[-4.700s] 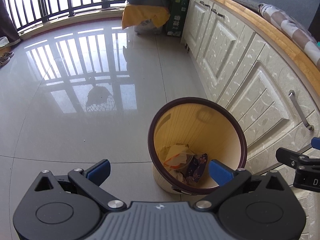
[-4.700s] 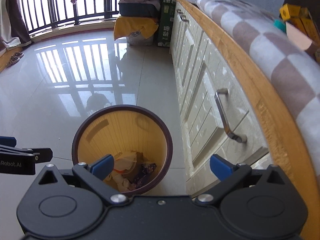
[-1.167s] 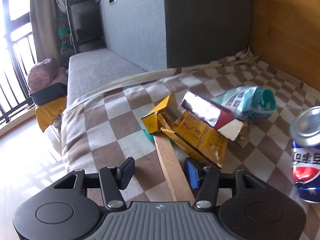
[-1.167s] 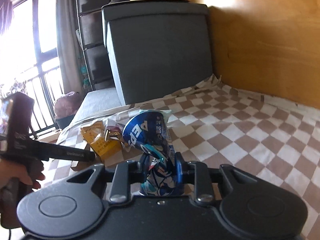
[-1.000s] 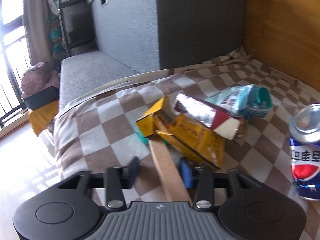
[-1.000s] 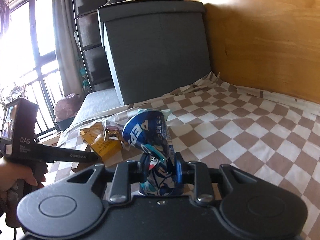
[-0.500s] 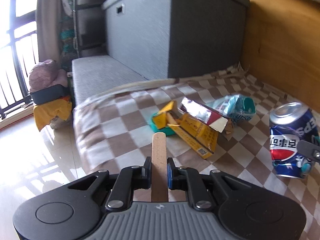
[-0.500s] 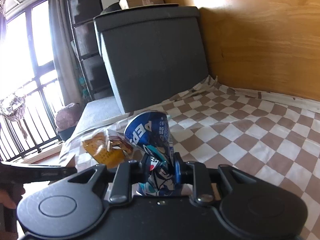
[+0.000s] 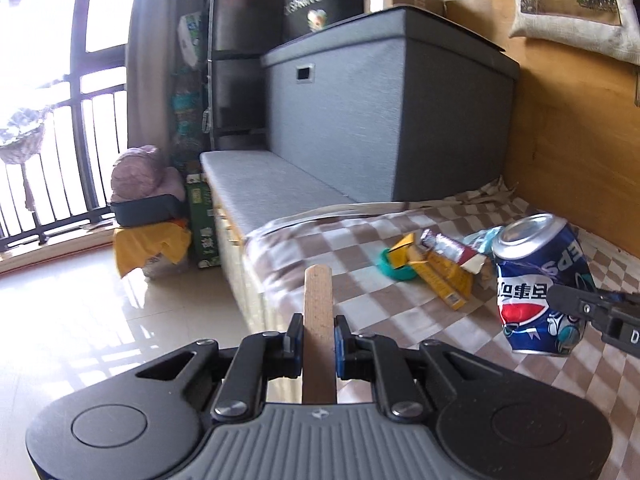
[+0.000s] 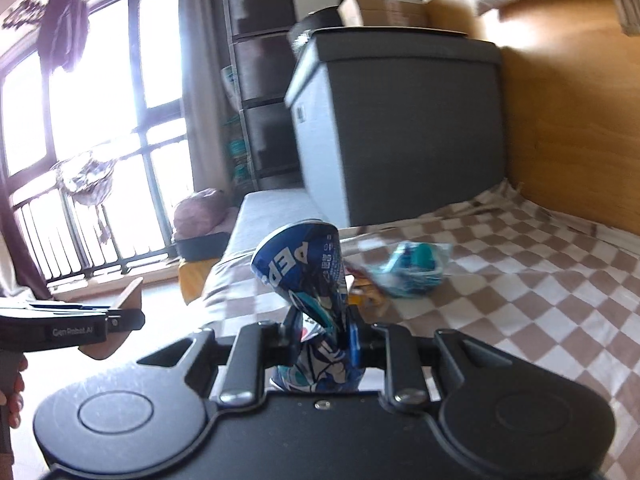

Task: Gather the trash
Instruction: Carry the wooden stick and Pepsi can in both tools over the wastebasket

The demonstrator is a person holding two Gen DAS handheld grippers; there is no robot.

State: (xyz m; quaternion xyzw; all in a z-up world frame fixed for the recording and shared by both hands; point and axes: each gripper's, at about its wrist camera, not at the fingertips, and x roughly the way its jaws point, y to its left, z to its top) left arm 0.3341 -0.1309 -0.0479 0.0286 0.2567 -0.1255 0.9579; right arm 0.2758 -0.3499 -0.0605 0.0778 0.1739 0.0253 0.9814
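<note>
Left wrist view shows the left gripper (image 9: 317, 338) clamped on a flat wooden stick (image 9: 318, 312), which points up and away over the edge of a brown-and-white checkered cloth (image 9: 360, 308). To its right a crushed blue Pepsi can (image 9: 540, 284) hangs above the cloth, pinched by the right gripper (image 9: 576, 304), only partly in frame at the picture's edge. Beyond the stick lie a teal ring (image 9: 394, 270), yellow cartons (image 9: 440, 276) and a foil-lined packet (image 9: 452, 248), bunched together; a pale blue wrapper (image 9: 486, 238) behind them is mostly hidden by the can. A grey storage box (image 9: 384, 120) stands at the back against a wooden wall (image 9: 572, 140), and a yellow cloth (image 9: 148, 240) covers a bundle on the tiled floor (image 9: 80, 320).

Right wrist view is motion-blurred. Its gripper (image 10: 322, 330) squeezes the can (image 10: 308, 272) at its dented waist; the can blocks the cartons, leaving the blue wrapper (image 10: 412, 270) clear. At left the other gripper (image 10: 120, 320) carries the stick (image 10: 128, 296) over the floor, and part of a hand (image 10: 12, 384) is cut off.
</note>
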